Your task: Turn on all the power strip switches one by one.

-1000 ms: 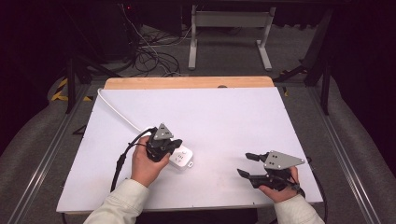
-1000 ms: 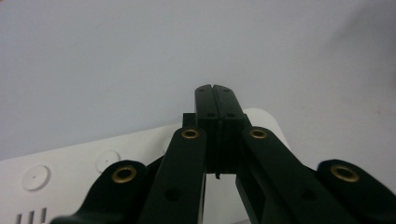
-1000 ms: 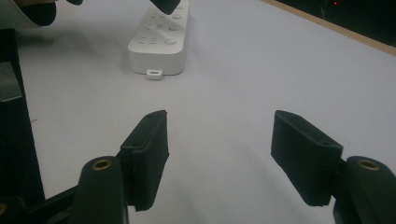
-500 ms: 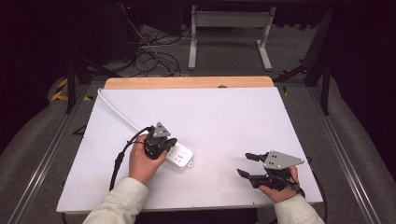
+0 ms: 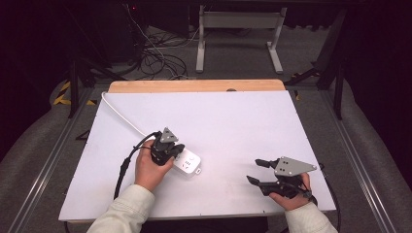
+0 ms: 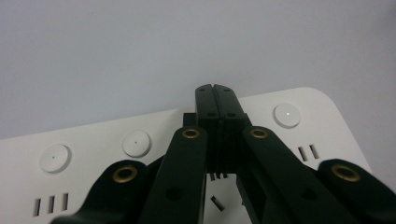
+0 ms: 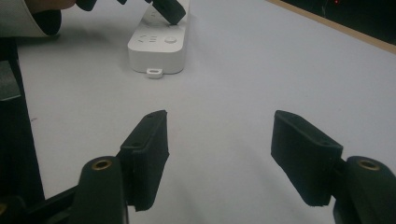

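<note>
A white power strip (image 5: 190, 163) lies on the white table top (image 5: 243, 121), left of the middle. Its round buttons and socket slots show in the left gripper view (image 6: 93, 140). My left gripper (image 5: 171, 152) is shut, jaws pressed together with nothing between them. Its tips (image 6: 216, 93) point down at the strip's top face, between two buttons; I cannot tell whether they touch it. My right gripper (image 5: 252, 170) is held low near the front right of the table. It is open (image 7: 219, 140) with only bare table between its fingers. From there the strip's end (image 7: 161, 44) and the left gripper (image 7: 168, 9) are visible.
A white cord (image 5: 121, 116) runs from the strip to the table's back left corner. A black cable (image 5: 124, 167) trails from the left gripper toward the front edge. A wooden strip (image 5: 194, 86) borders the far edge. Beyond it are metal frame legs (image 5: 238, 43) and loose cables on the floor.
</note>
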{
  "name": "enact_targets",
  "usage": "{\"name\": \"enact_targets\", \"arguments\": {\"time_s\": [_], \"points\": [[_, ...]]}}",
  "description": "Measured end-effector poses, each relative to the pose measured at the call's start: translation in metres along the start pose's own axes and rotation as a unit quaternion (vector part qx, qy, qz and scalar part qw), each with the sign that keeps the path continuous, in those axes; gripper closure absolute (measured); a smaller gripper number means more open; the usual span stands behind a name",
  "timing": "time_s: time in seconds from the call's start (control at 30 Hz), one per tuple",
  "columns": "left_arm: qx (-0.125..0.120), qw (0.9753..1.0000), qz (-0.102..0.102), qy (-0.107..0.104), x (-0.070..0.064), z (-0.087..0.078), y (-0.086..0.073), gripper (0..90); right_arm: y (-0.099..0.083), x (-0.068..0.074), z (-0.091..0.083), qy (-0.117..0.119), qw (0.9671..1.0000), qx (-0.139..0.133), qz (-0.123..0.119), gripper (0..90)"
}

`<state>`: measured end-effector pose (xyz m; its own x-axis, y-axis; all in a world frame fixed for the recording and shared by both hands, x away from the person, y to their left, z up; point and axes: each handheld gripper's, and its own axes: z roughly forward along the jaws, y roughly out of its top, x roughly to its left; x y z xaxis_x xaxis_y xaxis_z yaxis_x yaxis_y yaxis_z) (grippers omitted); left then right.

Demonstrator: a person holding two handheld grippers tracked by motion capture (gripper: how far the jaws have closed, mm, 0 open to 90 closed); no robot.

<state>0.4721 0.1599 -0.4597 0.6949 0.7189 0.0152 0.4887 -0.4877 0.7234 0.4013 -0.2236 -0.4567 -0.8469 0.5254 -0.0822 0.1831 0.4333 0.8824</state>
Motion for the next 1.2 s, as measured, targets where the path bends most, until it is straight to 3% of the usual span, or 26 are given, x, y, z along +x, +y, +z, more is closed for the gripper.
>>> {"name": "enact_targets", "arguments": {"time_s": [0.6,0.77,0.9,1.07,1.2], "points": [[-0.002,1.0,0.004,-0.001,-0.0021,0.0018,-0.002,90.0,0.0002,0.0005,-0.0002,0.001,1.0,-0.001,-0.002,37.0],[-0.002,0.9998,0.019,0.007,-0.0037,0.0023,-0.0031,90.0,0.0001,0.0005,-0.0002,0.002,1.0,-0.001,-0.002,37.0],[-0.004,1.0,0.007,-0.003,-0.0015,0.0024,-0.0042,90.0,0.0003,0.0011,0.0004,0.002,1.0,0.0,-0.002,37.0],[-0.002,0.9999,0.016,0.004,-0.0032,0.0029,-0.0042,90.0,0.0003,0.001,0.0006,0.002,1.0,0.0,-0.002,37.0],[-0.006,0.9999,0.001,-0.01,-0.001,0.0035,-0.0058,90.0,0.0003,0.0012,0.0007,0.003,1.0,0.001,-0.002,37.0]]}}
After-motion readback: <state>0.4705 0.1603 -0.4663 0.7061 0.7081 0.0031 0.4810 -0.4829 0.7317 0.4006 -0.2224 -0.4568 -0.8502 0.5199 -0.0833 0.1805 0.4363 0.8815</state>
